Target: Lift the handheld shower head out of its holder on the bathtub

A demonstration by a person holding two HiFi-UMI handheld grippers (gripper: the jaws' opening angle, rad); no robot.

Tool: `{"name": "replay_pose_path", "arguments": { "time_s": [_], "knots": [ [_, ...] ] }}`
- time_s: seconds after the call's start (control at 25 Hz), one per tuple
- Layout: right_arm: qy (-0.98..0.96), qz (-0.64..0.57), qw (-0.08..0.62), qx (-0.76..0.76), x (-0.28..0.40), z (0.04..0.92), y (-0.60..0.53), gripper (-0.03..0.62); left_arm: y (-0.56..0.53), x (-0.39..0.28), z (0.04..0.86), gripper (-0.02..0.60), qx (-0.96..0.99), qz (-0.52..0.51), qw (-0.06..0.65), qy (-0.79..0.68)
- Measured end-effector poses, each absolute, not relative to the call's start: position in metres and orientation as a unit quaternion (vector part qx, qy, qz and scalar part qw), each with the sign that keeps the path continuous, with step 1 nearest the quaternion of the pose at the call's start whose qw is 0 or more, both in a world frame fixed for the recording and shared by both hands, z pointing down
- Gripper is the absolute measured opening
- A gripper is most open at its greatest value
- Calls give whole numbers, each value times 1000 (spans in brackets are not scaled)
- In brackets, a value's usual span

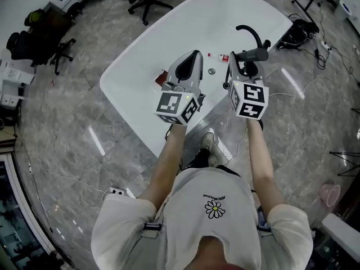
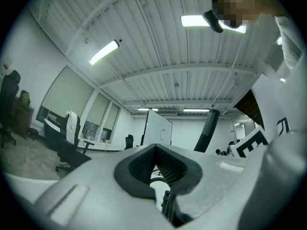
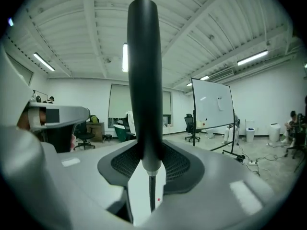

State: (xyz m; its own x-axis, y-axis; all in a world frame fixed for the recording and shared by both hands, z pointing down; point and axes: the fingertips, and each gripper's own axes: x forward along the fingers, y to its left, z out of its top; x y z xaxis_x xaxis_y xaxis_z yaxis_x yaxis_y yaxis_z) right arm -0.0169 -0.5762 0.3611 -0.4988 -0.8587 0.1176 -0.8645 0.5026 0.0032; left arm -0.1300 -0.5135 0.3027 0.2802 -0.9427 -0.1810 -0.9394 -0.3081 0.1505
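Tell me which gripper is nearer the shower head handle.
Right. The right gripper is clamped on the shower head handle. The left gripper sits off to the handle's left, apart from it, holding nothing.

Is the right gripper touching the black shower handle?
Touching. In the right gripper view, the right gripper has its two jaws pressed against both sides of the black shower handle, with no gap showing.

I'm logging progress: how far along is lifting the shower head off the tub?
Done: the right tongs are shut on the dark cylindrical shower head handle. In hand: it appears raised above the white bathtub, its hose trailing below. Remaining: confirming it is clear of the holder, which I cannot make out. The left tongs hold nothing.
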Motion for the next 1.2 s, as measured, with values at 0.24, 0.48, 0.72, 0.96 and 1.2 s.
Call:
{"name": "replay_pose_path", "arguments": {
  "time_s": [0.24, 0.48, 0.72, 0.96, 1.2],
  "knots": [
    [-870, -17, 3, 493, -28, 288, -521, 153, -471, -148, 260, 0, 785, -130, -20, -606],
    [-876, -25, -44, 479, -17, 238, -484, 153, -443, -141, 216, 0, 780, -124, -71, -609],
    [-882, -36, -63, 467, -13, 214, -459, 153, -426, -135, 195, 0, 780, -113, -101, -608],
    [-884, -44, -63, 461, -10, 215, -451, 153, -423, -124, 195, 0, 782, -105, -109, -605],
    [-885, -47, -61, 460, -11, 210, -448, 153, -423, -124, 192, 0, 782, -104, -109, -605]
  ]
}}
